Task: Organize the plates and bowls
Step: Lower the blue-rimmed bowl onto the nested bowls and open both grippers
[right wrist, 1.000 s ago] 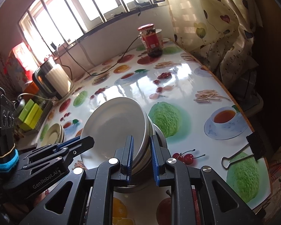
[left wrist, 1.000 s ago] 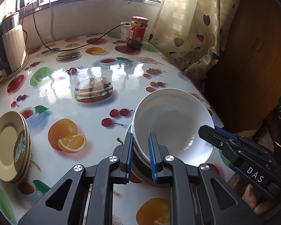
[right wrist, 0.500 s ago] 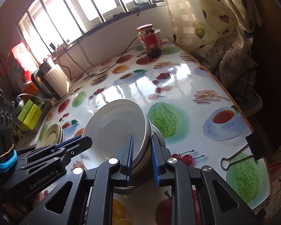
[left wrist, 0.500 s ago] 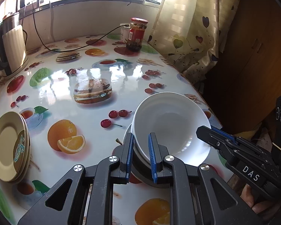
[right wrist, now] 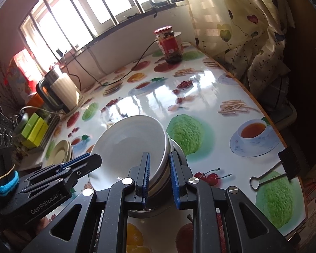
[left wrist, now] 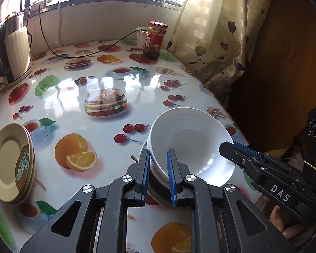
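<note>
The white bowls (left wrist: pixel 191 139), nested and tilted, sit near the counter's (left wrist: pixel 107 139) right edge. The left gripper (left wrist: pixel 158 175) pinches their near-left rim, one finger inside the top bowl, one outside. The right gripper (right wrist: pixel 159 175) clamps the opposite rim the same way. A stack of tan plates (left wrist: pixel 8 164) lies well apart to the left, with a kettle (left wrist: pixel 12 48) and jar (left wrist: pixel 155 40) near the far wall

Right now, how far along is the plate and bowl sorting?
Done: tan plates sit stacked at the table's left edge. In hand: both tools, left tool and right tool, clamp opposite rims of the nested white bowls. Left: setting that stack down.
</note>
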Available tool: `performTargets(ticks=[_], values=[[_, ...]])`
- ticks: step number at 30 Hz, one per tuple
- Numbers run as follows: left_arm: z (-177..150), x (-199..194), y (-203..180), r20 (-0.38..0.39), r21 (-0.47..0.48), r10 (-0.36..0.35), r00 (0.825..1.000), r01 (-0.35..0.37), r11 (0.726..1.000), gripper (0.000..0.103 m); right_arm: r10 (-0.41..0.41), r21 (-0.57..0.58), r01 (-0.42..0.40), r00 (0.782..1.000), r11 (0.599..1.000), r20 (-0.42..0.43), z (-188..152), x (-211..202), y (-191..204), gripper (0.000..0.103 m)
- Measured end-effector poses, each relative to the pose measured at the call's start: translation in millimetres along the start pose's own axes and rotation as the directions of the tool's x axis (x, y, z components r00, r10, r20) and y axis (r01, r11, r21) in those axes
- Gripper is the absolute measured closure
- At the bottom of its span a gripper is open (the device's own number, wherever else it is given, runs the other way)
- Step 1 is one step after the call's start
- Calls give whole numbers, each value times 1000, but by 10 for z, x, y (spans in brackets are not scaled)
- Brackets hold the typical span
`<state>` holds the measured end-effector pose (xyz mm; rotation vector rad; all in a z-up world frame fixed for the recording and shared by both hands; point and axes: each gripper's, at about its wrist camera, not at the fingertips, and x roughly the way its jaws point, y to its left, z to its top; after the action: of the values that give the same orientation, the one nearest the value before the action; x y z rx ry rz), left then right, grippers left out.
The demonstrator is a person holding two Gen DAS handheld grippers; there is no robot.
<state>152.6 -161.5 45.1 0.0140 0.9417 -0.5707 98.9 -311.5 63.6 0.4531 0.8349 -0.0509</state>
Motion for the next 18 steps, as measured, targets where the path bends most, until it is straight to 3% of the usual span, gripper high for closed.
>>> performTargets(ticks=[10, 18], values=[[5, -16, -4, 3, -6, -2, 1000, 2, 1000, 86, -18, -13, 18, 1000, 1000, 6, -8, 1, 30, 83], [-7, -16, 9, 7, -5, 9, 1000, -9, 1000, 86, -15, -7, 15, 1000, 1000, -4, -19, 28, 54, 76]])
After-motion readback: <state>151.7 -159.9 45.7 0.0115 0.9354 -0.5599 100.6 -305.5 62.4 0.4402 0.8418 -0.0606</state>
